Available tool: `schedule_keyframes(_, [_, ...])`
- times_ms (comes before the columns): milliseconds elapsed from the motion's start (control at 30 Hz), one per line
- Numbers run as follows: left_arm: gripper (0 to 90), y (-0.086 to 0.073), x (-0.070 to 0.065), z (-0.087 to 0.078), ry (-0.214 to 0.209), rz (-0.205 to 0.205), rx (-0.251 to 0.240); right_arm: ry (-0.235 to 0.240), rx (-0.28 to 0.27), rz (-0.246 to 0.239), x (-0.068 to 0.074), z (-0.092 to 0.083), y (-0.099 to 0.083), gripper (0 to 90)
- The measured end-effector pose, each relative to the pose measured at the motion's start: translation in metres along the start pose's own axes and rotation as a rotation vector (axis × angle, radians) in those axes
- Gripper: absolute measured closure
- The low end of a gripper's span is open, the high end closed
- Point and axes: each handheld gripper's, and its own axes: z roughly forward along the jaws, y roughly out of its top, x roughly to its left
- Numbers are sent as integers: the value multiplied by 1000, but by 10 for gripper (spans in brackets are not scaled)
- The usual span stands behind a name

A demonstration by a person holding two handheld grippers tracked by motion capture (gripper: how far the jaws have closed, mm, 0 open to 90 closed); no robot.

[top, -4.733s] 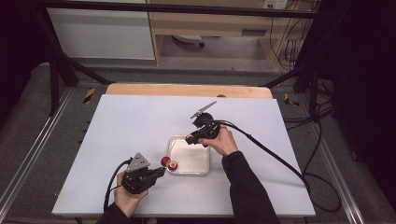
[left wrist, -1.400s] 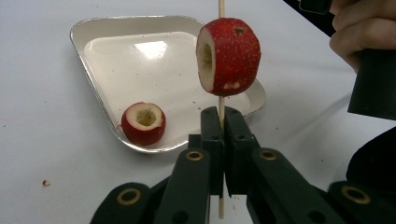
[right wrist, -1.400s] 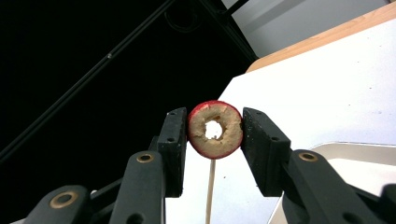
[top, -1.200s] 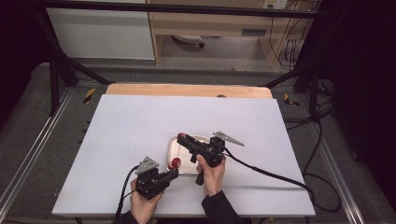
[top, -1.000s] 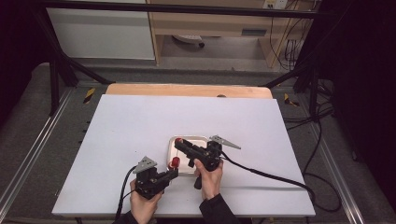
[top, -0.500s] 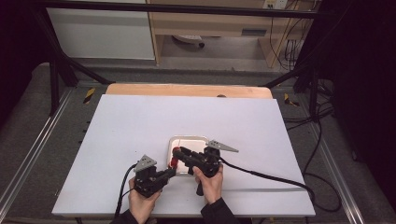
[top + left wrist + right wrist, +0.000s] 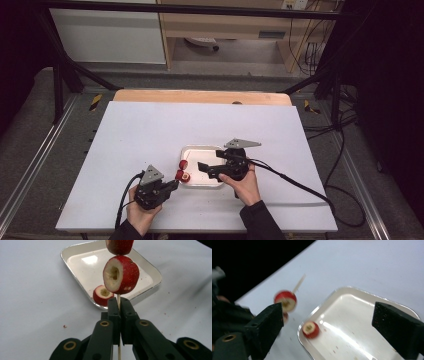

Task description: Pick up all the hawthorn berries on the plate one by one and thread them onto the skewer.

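My left gripper (image 7: pixel 119 302) is shut on a thin wooden skewer (image 7: pixel 118 298) that stands upright. Two hollowed red fruit pieces are threaded on it, the lower one (image 7: pixel 121 275) just above the jaws and the upper one (image 7: pixel 119 245) cut off by the frame. In the high view this gripper (image 7: pixel 171 184) sits at the tray's near-left corner, with the skewered fruit (image 7: pixel 183 164) above it. My right gripper (image 7: pixel 328 312) hangs open over the white tray (image 7: pixel 362 302), holding nothing. A loose fruit piece (image 7: pixel 310 329) lies in the tray's corner (image 7: pixel 103 295).
The tray (image 7: pixel 214 181) lies on a white table sheet (image 7: pixel 150 130) with wide bare room to the left and behind. A wooden strip (image 7: pixel 200 96) runs along the far edge. Each gripper's cable (image 7: pixel 295 180) trails toward the near side.
The right gripper swung left across the tray with a red piece at its tip, reached the skewer, and now stands open. The skewer now carries two pieces. The left gripper barely moved.
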Motion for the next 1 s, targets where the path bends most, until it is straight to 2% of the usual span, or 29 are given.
schedule_keyframes(67, [879, 1, 2, -3, 1, 16, 13, -14, 56, -57, -2, -2, 0, 79])
schedule_keyframes(100, [879, 2, 3, -6, 19, 29, 22, -15, 76, -74, -2, -2, 0, 75])
schedule_keyframes(167, [879, 4, 4, -8, 17, 46, 28, -20, 128, -112, -3, -4, -1, 71])
schedule_keyframes(200, [879, 5, 4, -9, 8, 63, 27, -23, 142, -124, -3, -4, -1, 68])
schedule_keyframes(233, [878, 5, 4, -11, 17, 80, 39, -29, 163, -138, -3, -4, -1, 67])
schedule_keyframes(300, [878, 5, 6, -14, 19, 93, 51, -30, 193, -144, -4, -5, -1, 65])
schedule_keyframes(467, [879, 1, 18, -22, 20, 91, 63, -40, 242, -165, -3, -6, 5, 65])
schedule_keyframes(600, [878, -3, 26, -28, 21, 93, 64, -48, 304, -227, 3, -1, 13, 65])
schedule_keyframes(800, [878, -5, 36, -33, 33, 93, 75, -44, 404, -304, 14, 17, 20, 80])
schedule_keyframes(1000, [877, -9, 42, -32, 37, 74, 89, -40, 454, -269, 25, 39, 23, 126])
